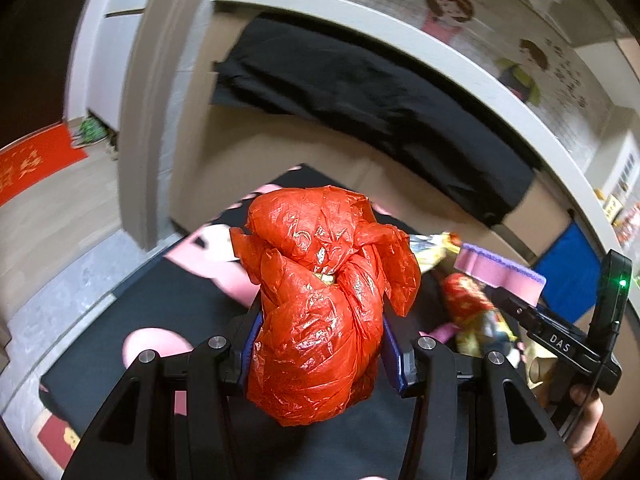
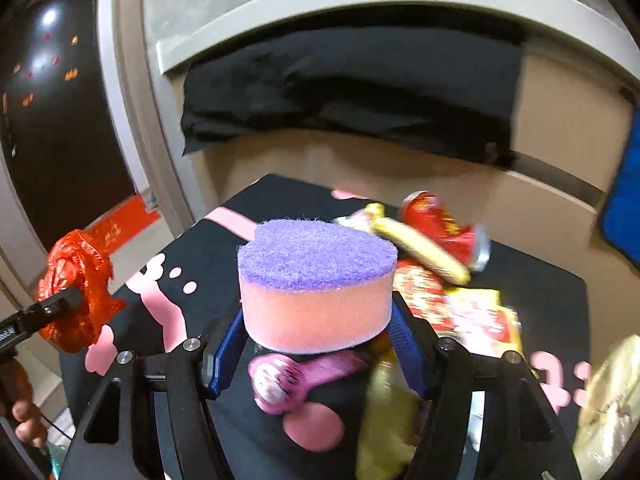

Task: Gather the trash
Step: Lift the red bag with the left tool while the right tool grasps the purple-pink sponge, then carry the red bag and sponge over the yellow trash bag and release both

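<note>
Trash in both my grippers, lifted over the black table.

My left gripper (image 1: 316, 344) clamps the knotted red plastic bag (image 1: 320, 304); my right gripper (image 2: 318, 344) pinches a pink sponge (image 2: 316, 284), purple side up. Crumpled wrappers (image 2: 460, 308) lie on the black-and-pink tablecloth (image 2: 200, 240) below.

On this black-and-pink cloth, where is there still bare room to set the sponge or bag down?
The left half of the cloth, below the red bag in the left gripper, is bare, as is the strip along its far edge. The right half is crowded with wrappers and a pink tube, below the sponge.
</note>
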